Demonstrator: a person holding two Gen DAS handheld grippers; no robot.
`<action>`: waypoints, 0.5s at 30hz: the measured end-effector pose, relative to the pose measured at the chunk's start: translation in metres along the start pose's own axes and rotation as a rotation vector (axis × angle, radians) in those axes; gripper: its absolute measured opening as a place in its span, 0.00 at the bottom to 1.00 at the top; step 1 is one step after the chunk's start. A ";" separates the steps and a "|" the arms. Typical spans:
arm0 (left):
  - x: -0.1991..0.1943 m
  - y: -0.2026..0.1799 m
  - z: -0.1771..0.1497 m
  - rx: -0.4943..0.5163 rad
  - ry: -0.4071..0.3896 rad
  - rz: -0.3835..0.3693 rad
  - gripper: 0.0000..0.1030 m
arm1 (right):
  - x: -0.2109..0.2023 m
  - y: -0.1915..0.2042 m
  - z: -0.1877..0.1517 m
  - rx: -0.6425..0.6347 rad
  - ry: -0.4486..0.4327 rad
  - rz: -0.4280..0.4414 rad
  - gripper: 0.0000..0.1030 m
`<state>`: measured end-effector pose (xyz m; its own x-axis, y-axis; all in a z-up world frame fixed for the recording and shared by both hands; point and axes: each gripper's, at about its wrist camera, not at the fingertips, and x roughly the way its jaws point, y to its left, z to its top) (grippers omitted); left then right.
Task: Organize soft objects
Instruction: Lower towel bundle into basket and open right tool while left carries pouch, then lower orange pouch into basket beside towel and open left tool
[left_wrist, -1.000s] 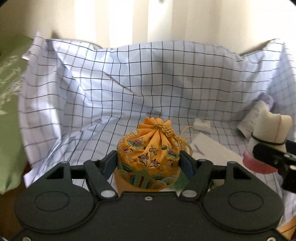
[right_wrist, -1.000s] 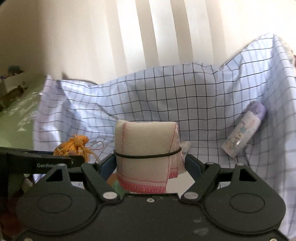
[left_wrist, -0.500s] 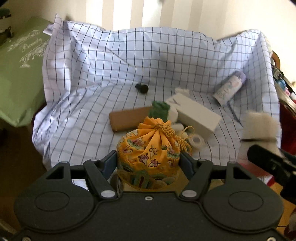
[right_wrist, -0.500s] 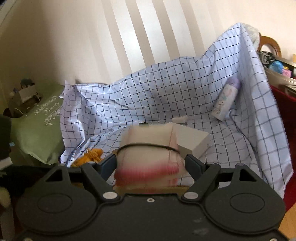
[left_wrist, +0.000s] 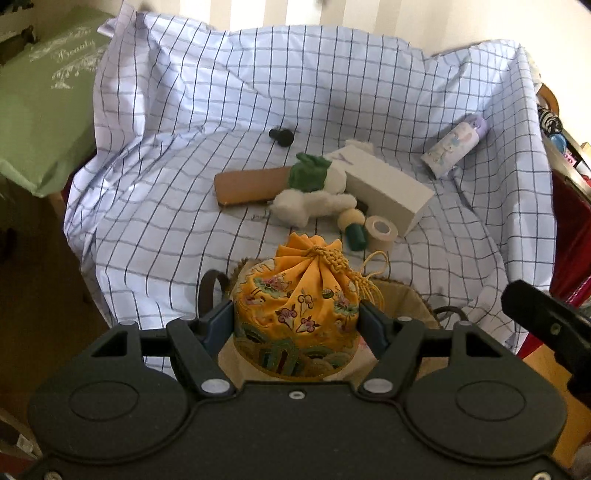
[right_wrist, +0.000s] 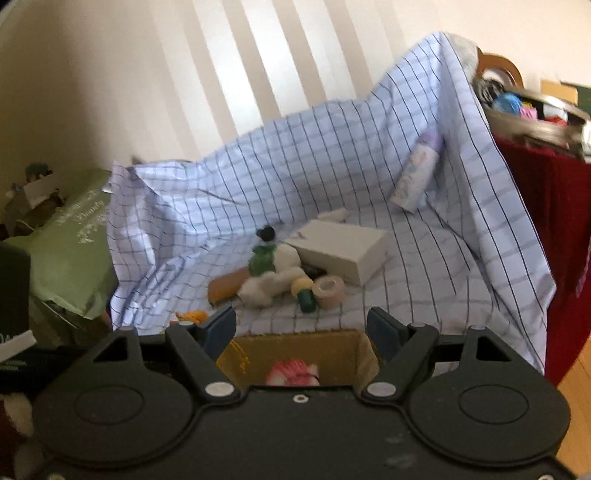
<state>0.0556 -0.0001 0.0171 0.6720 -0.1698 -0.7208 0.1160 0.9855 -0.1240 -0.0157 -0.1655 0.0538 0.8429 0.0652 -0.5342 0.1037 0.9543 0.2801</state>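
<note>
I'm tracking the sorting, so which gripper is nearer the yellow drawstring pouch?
Left. The left gripper has its fingers closed on the yellow drawstring pouch. The right gripper is off to the pouch's right and is not touching it.

You are working in a home, most likely a living room or bedroom. A checked bedsheet (left_wrist: 229, 110) is draped over a seat, with household odds and ends lying on it: a spray can (left_wrist: 456, 146) at the far right, a white box (left_wrist: 384, 188), a roll of tape (left_wrist: 382, 230), a plush toy (left_wrist: 314, 203). To the left lies a green cushion (left_wrist: 40, 110) with script lettering. Striped wallpaper (right_wrist: 236, 74) backs the scene, and a red-covered side table (right_wrist: 554, 192) at right carries clutter.
</note>
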 end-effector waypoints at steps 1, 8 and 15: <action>0.003 0.000 -0.002 0.000 0.010 0.005 0.65 | 0.002 -0.001 -0.003 0.006 0.013 -0.004 0.76; 0.015 0.001 -0.017 -0.010 0.065 0.028 0.65 | 0.008 -0.009 -0.019 0.009 0.072 -0.057 0.76; 0.013 -0.002 -0.021 0.004 0.052 0.055 0.69 | 0.009 -0.007 -0.022 -0.004 0.083 -0.070 0.77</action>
<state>0.0490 -0.0044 -0.0065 0.6387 -0.1147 -0.7609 0.0826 0.9933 -0.0804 -0.0210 -0.1656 0.0295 0.7870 0.0226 -0.6166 0.1580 0.9587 0.2367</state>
